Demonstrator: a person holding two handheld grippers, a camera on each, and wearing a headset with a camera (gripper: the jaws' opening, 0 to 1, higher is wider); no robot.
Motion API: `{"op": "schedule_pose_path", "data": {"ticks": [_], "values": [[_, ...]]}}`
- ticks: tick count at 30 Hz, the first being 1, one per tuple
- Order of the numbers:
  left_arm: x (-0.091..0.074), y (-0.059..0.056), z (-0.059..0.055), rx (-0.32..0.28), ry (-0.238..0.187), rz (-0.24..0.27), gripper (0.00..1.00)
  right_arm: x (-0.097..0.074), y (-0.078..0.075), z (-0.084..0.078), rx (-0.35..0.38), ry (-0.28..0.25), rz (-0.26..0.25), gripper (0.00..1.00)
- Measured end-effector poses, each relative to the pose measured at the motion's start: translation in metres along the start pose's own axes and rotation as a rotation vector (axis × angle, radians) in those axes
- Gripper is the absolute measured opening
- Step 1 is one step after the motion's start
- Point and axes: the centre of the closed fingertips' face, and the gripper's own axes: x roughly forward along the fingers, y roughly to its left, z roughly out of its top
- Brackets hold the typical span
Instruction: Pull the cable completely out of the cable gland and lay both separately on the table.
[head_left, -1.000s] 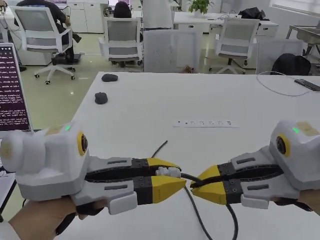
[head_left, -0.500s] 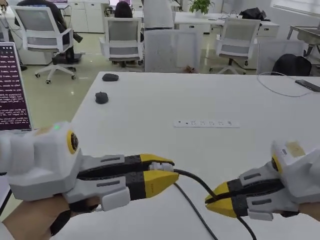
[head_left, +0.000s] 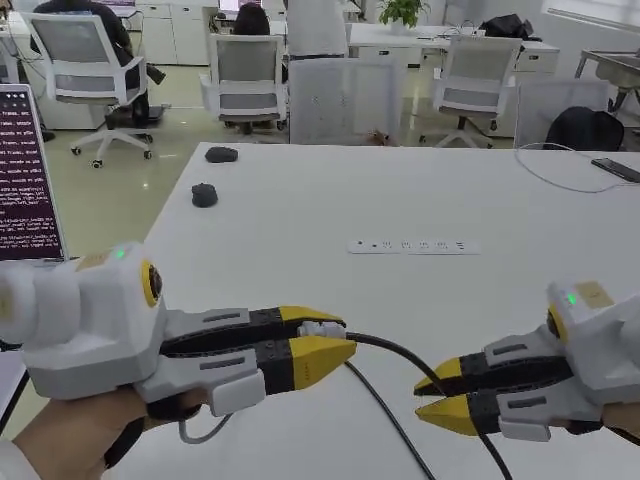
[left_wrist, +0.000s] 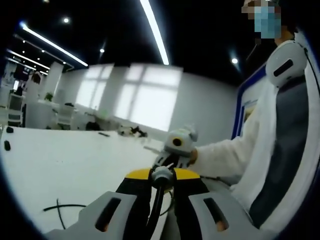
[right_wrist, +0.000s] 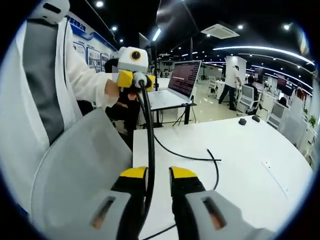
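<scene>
My left gripper (head_left: 345, 337) hovers low over the white table (head_left: 300, 230), shut on a pale cable gland (head_left: 320, 329). In the left gripper view the gland (left_wrist: 162, 176) sits between the yellow tips. A black cable (head_left: 395, 350) arcs from the gland to my right gripper (head_left: 422, 397), whose jaws stand slightly apart around it. In the right gripper view the cable (right_wrist: 149, 130) runs along the inner side of the left jaw up to the other gripper (right_wrist: 134, 79). More cable lies on the table (right_wrist: 190, 157).
Two dark computer mice (head_left: 221, 154) (head_left: 204, 195) lie at the far left of the table, and a white power strip (head_left: 412, 246) lies in the middle. A laptop screen (head_left: 25, 180) stands off the left edge. Office chairs (head_left: 245, 80) stand beyond.
The right gripper has drawn away to the right and down, lengthening the cable between the grippers. Its jaws, closed on the cable before, now stand apart. The left gripper has barely moved.
</scene>
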Motion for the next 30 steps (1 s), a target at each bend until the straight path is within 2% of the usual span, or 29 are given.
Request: {"op": "schedule_pose_path", "data": {"ticks": [1, 4, 7, 10, 17, 21, 23, 30], "values": [[0.001, 0.001, -0.002, 0.001, 0.007, 0.004, 0.16, -0.001, 0.001, 0.007, 0.002, -0.023, 0.002, 0.21], [0.005, 0.000, -0.009, 0.005, 0.027, 0.005, 0.16, -0.002, 0.006, 0.035, 0.029, -0.110, 0.028, 0.19], [0.008, 0.000, -0.015, 0.007, 0.043, 0.002, 0.16, -0.002, 0.011, 0.056, 0.012, -0.160, 0.040, 0.21], [0.012, -0.001, -0.020, 0.008, 0.059, -0.003, 0.16, 0.000, 0.015, 0.068, 0.007, -0.185, 0.053, 0.20], [0.013, 0.001, -0.021, 0.002, 0.057, -0.008, 0.16, 0.008, 0.017, 0.065, 0.004, -0.166, 0.072, 0.17], [0.013, 0.001, -0.022, 0.006, 0.059, -0.004, 0.16, 0.012, 0.018, 0.060, 0.005, -0.147, 0.090, 0.11], [0.013, 0.004, -0.024, 0.010, 0.064, 0.009, 0.16, 0.012, 0.021, 0.060, -0.002, -0.153, 0.108, 0.03], [0.011, 0.006, -0.024, 0.006, 0.063, 0.008, 0.16, 0.014, 0.020, 0.061, -0.015, -0.165, 0.105, 0.03]]}}
